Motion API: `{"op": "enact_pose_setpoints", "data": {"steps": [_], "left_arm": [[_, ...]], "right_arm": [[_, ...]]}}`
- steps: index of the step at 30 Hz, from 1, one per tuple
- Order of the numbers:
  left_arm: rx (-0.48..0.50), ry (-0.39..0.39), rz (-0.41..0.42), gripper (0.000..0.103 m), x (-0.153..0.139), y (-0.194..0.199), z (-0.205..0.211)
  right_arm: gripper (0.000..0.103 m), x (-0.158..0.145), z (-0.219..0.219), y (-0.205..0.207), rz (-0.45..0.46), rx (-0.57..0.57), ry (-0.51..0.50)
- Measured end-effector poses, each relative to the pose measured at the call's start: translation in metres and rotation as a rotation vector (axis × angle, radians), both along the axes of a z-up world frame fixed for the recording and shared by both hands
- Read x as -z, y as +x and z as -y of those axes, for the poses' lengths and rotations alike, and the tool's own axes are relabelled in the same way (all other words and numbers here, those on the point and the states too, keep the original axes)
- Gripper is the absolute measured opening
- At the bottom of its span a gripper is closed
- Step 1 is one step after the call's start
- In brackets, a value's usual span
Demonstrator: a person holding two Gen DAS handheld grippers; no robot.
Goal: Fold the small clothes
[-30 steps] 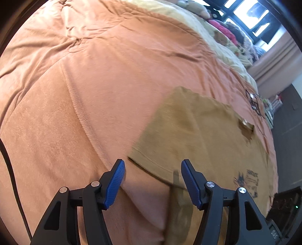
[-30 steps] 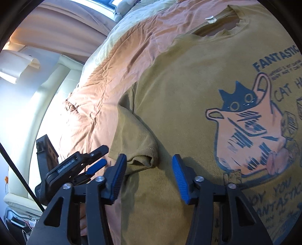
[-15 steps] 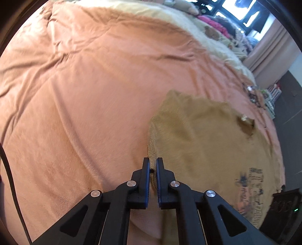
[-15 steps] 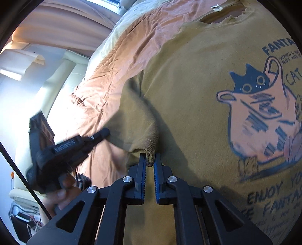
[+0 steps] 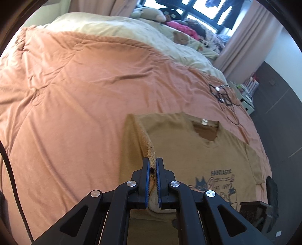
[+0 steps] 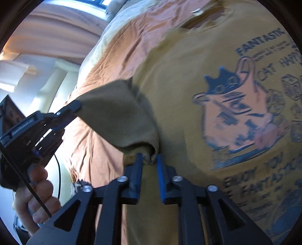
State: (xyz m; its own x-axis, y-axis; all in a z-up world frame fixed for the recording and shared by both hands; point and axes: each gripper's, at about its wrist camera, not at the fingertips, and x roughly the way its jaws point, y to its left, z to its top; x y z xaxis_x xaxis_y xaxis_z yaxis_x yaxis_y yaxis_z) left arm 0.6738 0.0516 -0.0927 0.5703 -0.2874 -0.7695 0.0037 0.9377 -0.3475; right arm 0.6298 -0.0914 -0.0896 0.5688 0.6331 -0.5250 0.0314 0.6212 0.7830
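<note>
A mustard-brown T-shirt (image 5: pixel 188 150) is lying front-up on an orange duvet (image 5: pixel 79 98) that is covering the bed, its printed side showing a cat drawing and the words FANTASTIC and CAT HAPPY. The left gripper (image 5: pixel 152 164) is clamping the edge of the shirt's sleeve (image 5: pixel 149 145) between its blue pads, jaws pressed tight on the fabric, and the cloth is rising from the bed in a taut ridge up to the fingertips. In the right wrist view the same left gripper (image 6: pixel 75 107) is appearing at the left, held by a person's hand (image 6: pixel 35 199), with the sleeve (image 6: pixel 117 116) stretching from it like a raised flap. The right gripper (image 6: pixel 149 160) is sitting at the sleeve's hem; its jaws have just been opening, and they are now standing a little apart with the bunched hem between them, the fabric hanging just inside the gap and not visibly squeezed. Beyond the shirt's collar (image 5: pixel 205 130), a tangle of dark cables (image 5: pixel 224 94) is lying on the duvet, and a cream blanket (image 5: pixel 122 30) is covering the far part of the bed, with soft toys (image 5: pixel 151 16) near the window.
</note>
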Motion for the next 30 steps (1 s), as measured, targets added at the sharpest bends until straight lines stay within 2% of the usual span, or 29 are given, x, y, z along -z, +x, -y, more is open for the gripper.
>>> {"op": "enact_pose_setpoints", "data": {"steps": [1,3,10,13,15,16,17,22,26,30], "left_arm": [[0.008,0.0,0.002,0.006,-0.001,0.001,0.004],[0.025,-0.004,0.003,0.006,0.0,0.005,0.013],[0.084,-0.008,-0.001,0.006,0.006,0.015,0.045],[0.13,-0.086,0.012,0.008,0.006,0.017,0.056],[0.123,-0.082,-0.005,0.024,0.008,0.018,0.059],[0.116,-0.081,-0.005,0.035,0.008,0.018,0.058],[0.109,-0.076,0.002,0.038,0.008,0.017,0.056],[0.04,-0.039,-0.01,0.037,0.015,0.014,0.032],[-0.022,0.035,-0.047,0.037,0.028,0.011,0.008],[-0.054,0.038,-0.083,0.037,0.044,0.006,-0.014]], "right_arm": [[0.042,0.0,0.004,0.0,-0.002,0.018,0.006],[0.048,0.0,0.013,0.001,0.0,0.048,0.035],[0.048,0.012,0.039,0.0,-0.018,0.121,0.114],[0.048,0.016,0.035,-0.002,-0.025,0.134,0.116],[0.048,0.018,0.035,-0.004,-0.028,0.134,0.122],[0.048,0.018,0.033,-0.002,-0.027,0.129,0.127],[0.048,0.018,0.03,-0.001,-0.025,0.124,0.126],[0.048,0.017,0.026,0.003,0.005,0.094,0.101],[0.048,0.023,0.022,0.015,0.004,0.086,0.099],[0.048,0.028,0.021,0.024,0.016,0.073,0.103]]}}
